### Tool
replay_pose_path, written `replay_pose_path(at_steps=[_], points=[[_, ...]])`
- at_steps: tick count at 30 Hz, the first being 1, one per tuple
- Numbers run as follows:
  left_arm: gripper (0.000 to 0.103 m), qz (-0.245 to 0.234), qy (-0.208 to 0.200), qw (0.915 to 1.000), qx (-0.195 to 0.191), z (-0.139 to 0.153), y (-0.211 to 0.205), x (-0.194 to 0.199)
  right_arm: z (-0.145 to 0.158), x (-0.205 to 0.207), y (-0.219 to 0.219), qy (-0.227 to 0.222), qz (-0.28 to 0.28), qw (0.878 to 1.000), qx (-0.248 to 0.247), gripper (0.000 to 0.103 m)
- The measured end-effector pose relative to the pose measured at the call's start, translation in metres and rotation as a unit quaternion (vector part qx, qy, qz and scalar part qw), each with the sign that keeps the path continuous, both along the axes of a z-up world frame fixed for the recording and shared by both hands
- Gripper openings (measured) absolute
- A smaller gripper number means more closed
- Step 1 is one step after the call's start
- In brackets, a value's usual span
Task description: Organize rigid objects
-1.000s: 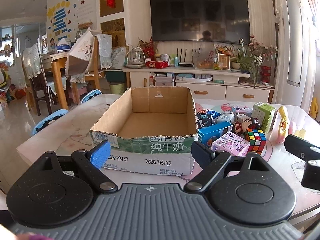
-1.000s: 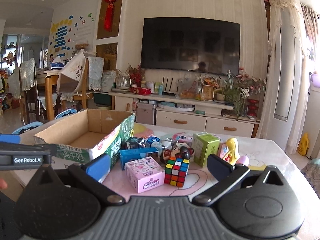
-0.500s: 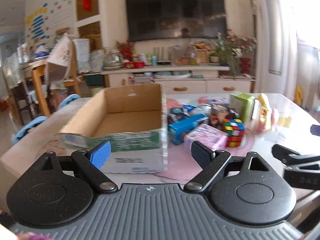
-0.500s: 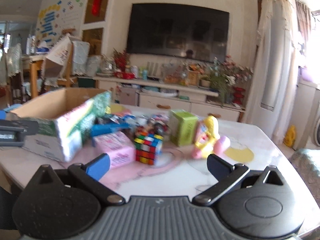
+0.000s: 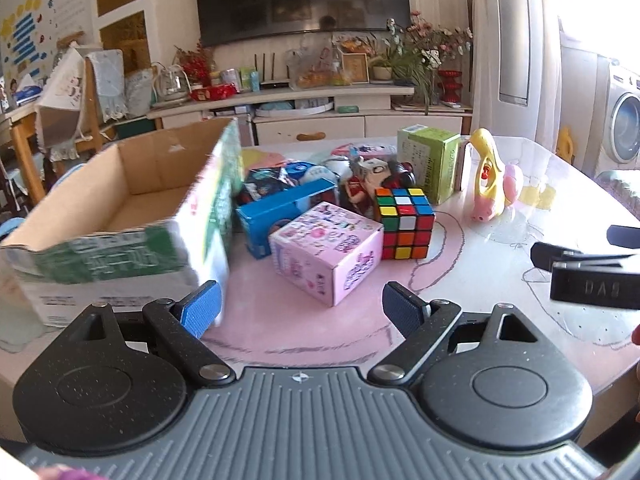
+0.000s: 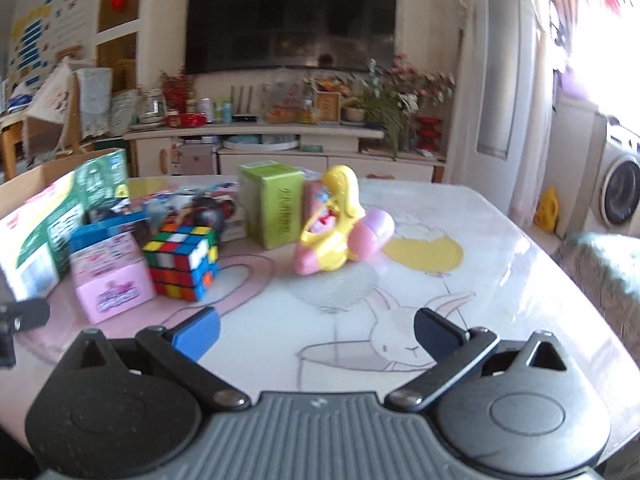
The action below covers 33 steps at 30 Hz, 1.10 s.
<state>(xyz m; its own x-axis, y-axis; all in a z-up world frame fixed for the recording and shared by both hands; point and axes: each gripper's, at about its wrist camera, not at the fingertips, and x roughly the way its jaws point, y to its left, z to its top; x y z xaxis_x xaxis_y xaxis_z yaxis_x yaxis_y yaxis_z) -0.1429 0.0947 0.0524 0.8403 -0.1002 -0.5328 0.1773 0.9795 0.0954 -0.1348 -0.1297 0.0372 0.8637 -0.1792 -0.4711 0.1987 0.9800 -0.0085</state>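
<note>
Both sets of jaws stand wide and hold nothing: the left gripper (image 5: 301,309) hovers before the pink printed cardboard box (image 5: 326,251), the right gripper (image 6: 316,330) over bare tabletop short of the yellow-and-pink plastic toy (image 6: 332,222). A multicoloured puzzle cube (image 5: 405,223) touches the pink box; the open brown cardboard carton (image 5: 120,216) stands left of them on the white patterned table (image 6: 460,280).

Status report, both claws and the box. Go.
Left claw open, empty. Right claw open, empty. Cardboard box empty; pink box and Rubik's cube beside it, untouched. Nothing blocking.
</note>
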Motion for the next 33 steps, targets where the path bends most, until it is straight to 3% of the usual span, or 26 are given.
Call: replay_pose_path(at_steps=[10, 24, 33], points=[[0.103, 0.005, 0.005, 1.0, -0.003, -0.013, -0.012, 0.041, -0.003, 0.039, -0.033, 0.008, -0.009, 0.999, 0.046, 0.102], [0.103, -0.042, 0.021, 0.9986, -0.026, -0.034, -0.043, 0.062, -0.006, 0.08, -0.056, 0.019, -0.031, 0.997, 0.069, 0.102], [0.103, -0.159, 0.05, 0.9852, -0.04, -0.031, -0.068, 0.042, -0.003, 0.097, -0.063, 0.017, -0.032, 0.996, 0.085, 0.102]])
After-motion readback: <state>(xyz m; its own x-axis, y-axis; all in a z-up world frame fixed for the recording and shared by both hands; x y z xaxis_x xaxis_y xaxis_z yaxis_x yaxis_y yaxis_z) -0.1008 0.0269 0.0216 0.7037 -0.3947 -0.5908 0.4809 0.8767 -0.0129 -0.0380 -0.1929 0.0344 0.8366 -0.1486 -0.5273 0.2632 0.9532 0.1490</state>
